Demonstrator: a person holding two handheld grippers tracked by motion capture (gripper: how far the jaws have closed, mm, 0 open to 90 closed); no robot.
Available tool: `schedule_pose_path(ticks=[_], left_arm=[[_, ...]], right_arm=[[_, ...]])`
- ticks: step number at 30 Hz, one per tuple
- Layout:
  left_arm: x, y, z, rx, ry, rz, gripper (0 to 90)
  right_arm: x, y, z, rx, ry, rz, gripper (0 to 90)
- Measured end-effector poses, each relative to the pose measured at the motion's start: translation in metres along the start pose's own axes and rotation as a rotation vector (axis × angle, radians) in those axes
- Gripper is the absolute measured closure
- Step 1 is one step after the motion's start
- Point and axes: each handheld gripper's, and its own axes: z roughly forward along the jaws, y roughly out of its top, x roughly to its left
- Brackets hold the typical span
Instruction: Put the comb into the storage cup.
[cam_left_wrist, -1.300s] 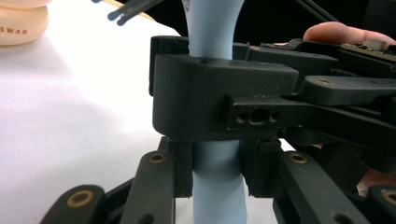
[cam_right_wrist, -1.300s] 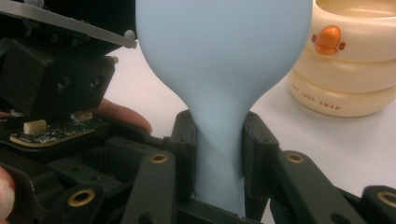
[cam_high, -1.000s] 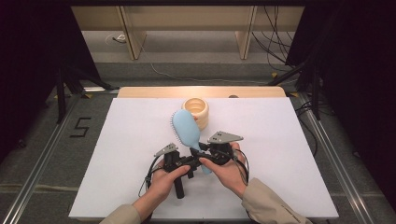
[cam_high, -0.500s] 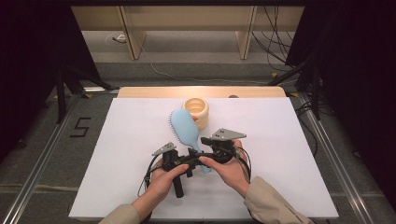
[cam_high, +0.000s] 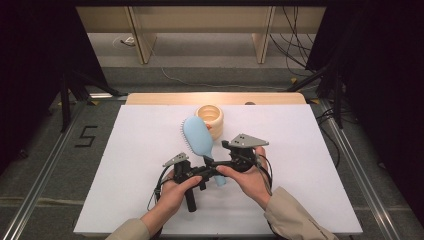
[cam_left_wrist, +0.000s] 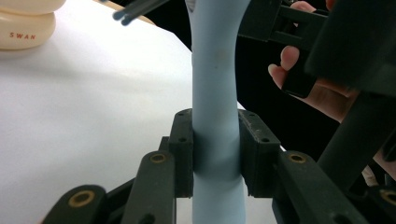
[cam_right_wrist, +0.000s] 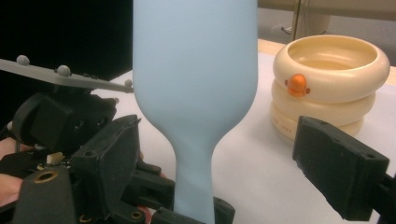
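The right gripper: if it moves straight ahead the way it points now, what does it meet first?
Probably the blue hairbrush, whose neck stands between the open jaws of the right gripper. The cream ring-shaped container sits farther back, off to one side; depth is uncertain.

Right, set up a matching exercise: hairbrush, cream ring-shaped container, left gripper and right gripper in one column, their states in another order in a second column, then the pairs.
Things:
1. hairbrush
2. cream container
3. left gripper
4. right gripper

States:
A. fingers apart on either side of the brush's neck, having just been opening
B. fingers clamped on the blue handle
C. stands on the white table, orange knob on its side
D. light blue, handle gripped near its end

Pairs: 1-D, 2-C, 3-B, 4-A
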Motion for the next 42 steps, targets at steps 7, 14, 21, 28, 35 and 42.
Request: schedule_pose_path(ticks=[7, 14, 21, 28, 35, 42], left_arm=[[0.000, 0.000, 0.000, 0.003, 0.000, -0.004, 68.4], [0.000, -0.001, 0.000, 0.009, -0.006, -0.001, 68.4], [0.000, -0.001, 0.000, 0.011, -0.009, -0.001, 68.5], [-0.001, -0.001, 0.000, 0.014, -0.011, -0.001, 68.5], [-0.001, 0.000, 0.000, 0.014, -0.012, 0.002, 68.5], [-0.002, -0.001, 0.001, 0.019, -0.012, 0.006, 68.5]], right_arm=[[-0.002, 0.004, -0.003, -0.016, 0.004, 0.006, 14.6], [-0.003, 0.007, -0.006, -0.027, 0.000, 0.000, 12.9], [-0.005, 0.010, -0.008, -0.032, -0.002, -0.002, 11.4], [-0.007, 0.012, -0.010, -0.037, -0.004, -0.001, 10.4], [-0.006, 0.015, -0.010, -0.047, 0.001, -0.011, 9.3], [-0.007, 0.020, -0.011, -0.057, 0.007, -0.019, 7.7]])
